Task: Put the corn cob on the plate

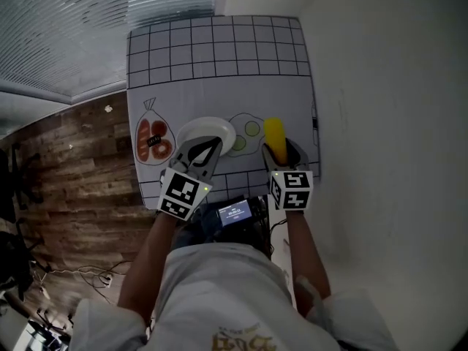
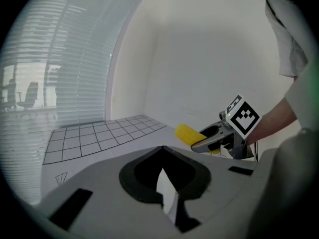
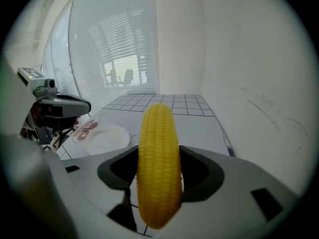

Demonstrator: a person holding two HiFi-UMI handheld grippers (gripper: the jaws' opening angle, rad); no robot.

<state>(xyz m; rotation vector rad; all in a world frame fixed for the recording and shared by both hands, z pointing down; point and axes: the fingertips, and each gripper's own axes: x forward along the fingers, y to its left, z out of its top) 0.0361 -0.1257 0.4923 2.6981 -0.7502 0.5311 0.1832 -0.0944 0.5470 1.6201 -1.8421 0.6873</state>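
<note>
Right claw: clenched on corn, held right of plate.
Left claw: closed, empty, over plate's near edge.
Plate: white, on desk.

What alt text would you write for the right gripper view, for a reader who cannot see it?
The right gripper holds a yellow corn cob lengthwise between its jaws, above a gridded white table. An empty white plate lies on it further left, near the left gripper at the edge.
</note>
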